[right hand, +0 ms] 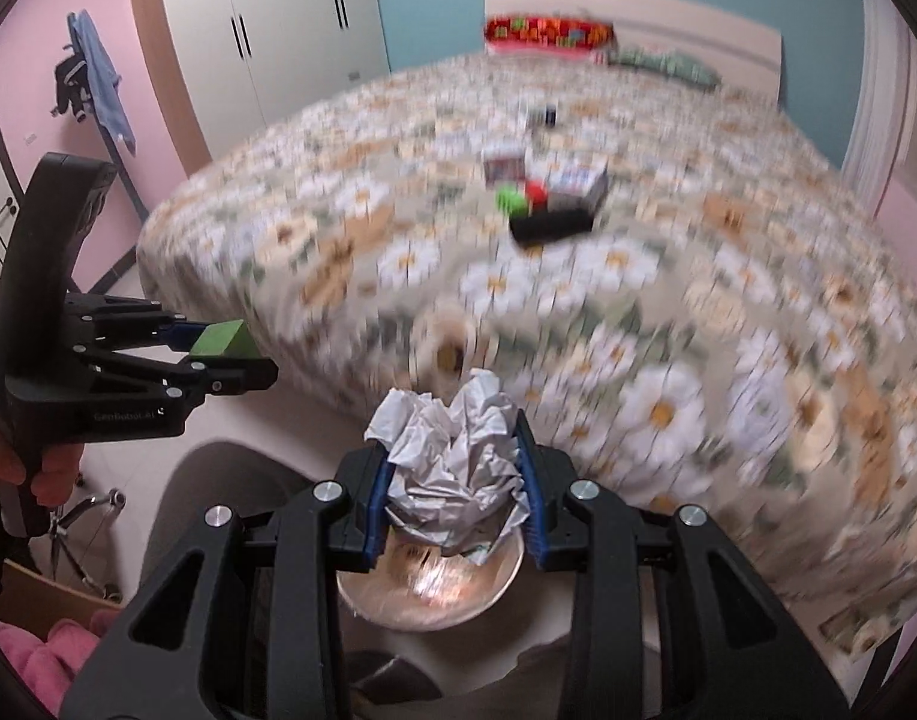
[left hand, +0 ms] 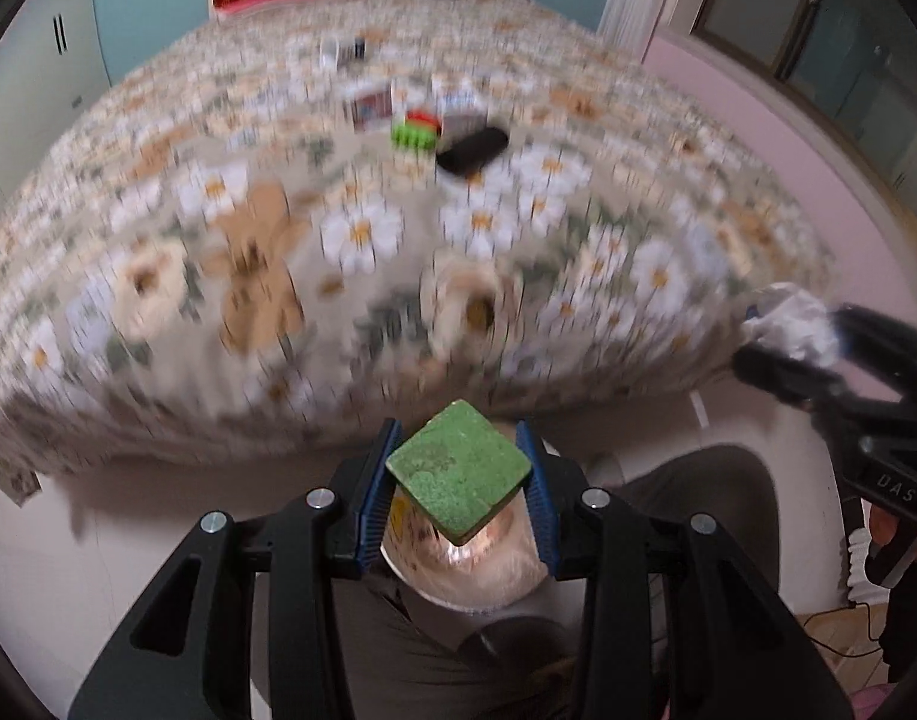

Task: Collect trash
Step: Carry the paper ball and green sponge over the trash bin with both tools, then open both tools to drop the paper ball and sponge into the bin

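while the bed behind is smeared with blur, the left gripper (left hand: 458,480) shows sharp, its blue pads (left hand: 377,480) clamped on a green block (left hand: 458,471) with a speckled top face, held cornerwise between them. directly below that claw sits a round bin (left hand: 464,570) lined with clear plastic, its shiny bottom showing under the block. off to the right of the left claw, the right gripper (right hand: 455,468) is closed on a crumpled white paper wad (right hand: 452,456), which bulges up past the fingertips; the same bin (right hand: 428,588) lies just beneath it, close under the paper. beyond both claws spreads the flower-print bedspread (left hand: 362,228), and well ahead on it lies a blurred cluster: a black flat item (left hand: 473,150), a bright green piece (left hand: 411,135) with something red beside it, and small boxes (left hand: 371,108) too smeared to read. a hand (right hand: 44,468) grips the left tool's handle, seen at the left edge of the right wrist view.
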A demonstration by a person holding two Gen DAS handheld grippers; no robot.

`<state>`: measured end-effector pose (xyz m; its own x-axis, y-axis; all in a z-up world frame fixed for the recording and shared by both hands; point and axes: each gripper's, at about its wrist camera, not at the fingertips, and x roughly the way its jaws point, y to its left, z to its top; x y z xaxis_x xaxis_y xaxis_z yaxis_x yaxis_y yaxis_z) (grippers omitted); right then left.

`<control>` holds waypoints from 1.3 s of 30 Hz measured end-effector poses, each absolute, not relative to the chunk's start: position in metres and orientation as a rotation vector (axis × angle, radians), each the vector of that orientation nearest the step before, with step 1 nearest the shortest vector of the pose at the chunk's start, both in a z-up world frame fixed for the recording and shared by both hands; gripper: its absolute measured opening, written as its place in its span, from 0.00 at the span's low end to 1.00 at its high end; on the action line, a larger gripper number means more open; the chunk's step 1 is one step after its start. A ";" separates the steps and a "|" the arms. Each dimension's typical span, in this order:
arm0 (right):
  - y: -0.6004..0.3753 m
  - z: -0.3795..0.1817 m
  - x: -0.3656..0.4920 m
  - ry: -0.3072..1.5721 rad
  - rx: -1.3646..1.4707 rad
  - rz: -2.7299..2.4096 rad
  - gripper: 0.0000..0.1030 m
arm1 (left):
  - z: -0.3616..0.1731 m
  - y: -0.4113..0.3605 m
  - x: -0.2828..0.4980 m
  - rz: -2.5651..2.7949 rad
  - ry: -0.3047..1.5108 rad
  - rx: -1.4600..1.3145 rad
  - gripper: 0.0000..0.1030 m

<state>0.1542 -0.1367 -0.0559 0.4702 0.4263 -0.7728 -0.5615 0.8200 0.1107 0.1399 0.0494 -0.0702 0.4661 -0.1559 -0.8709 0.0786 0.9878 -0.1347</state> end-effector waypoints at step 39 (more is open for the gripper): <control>-0.076 -0.405 0.180 1.649 -0.214 0.578 0.35 | -0.380 0.033 0.192 -0.126 1.644 -0.348 0.41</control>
<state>0.1797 -0.0764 -0.4047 -0.1713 0.1875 -0.9672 -0.4577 0.8542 0.2467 0.1923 0.0328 -0.3805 -0.0663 -0.2991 -0.9519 -0.1499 0.9462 -0.2868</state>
